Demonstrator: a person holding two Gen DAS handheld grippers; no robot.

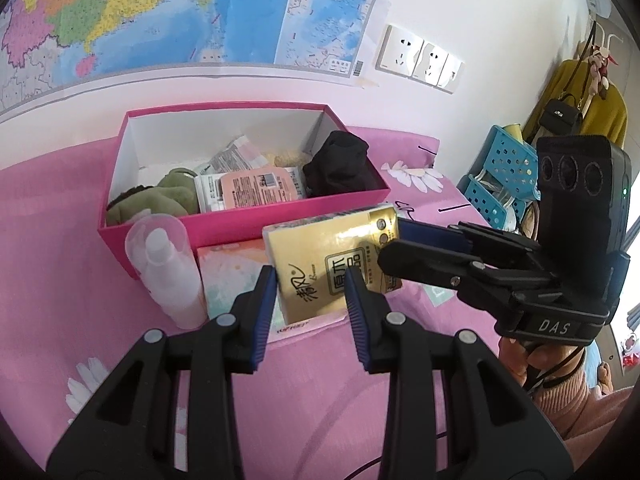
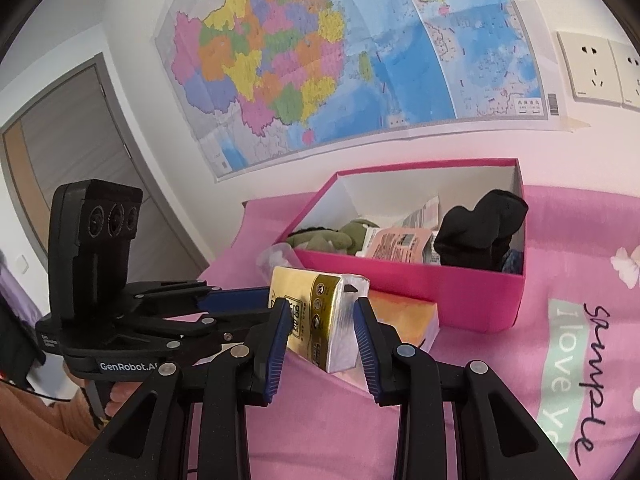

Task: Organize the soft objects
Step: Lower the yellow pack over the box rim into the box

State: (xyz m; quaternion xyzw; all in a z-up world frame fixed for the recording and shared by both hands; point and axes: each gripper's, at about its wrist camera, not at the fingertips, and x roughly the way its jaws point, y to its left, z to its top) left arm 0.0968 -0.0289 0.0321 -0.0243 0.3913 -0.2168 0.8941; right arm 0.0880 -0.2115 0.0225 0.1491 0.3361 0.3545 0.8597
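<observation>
We have both tools on the gold tissue pack (image 1: 332, 256), which hangs lifted above the pink floral sheet (image 1: 304, 376), just in front of the near wall of the pink box (image 1: 248, 222). The left tool (image 1: 310, 288) has its blue pads set narrow on one end of the pack; one left pad (image 1: 266, 312) lies against the pack's edge. The right tool (image 2: 322, 320) pinches the other end, where the white folded side of the wrapper shows, and a right pad (image 2: 366, 344) presses that side. In the left wrist view the right tool reaches in from the right, and its upper finger sits along the pack's far right corner.

Under the pack an orange and white tissue pack (image 1: 230, 276) rests flat on the sheet, touching the box front. A clear spray bottle (image 1: 168, 268) stands to its left, also near the box.

Inside the box, a green plush toy (image 1: 160, 198) fills the left end, a pink wipes packet (image 1: 256, 190) lies in the middle with a grey printed packet (image 1: 232, 156) behind it, and a black sock bundle (image 1: 340, 164) sits at the right end.

On the far wall hang a coloured map (image 2: 320, 60) and white sockets (image 1: 420, 58). A blue perforated basket (image 1: 500, 172) stands at the right beyond the bed.
</observation>
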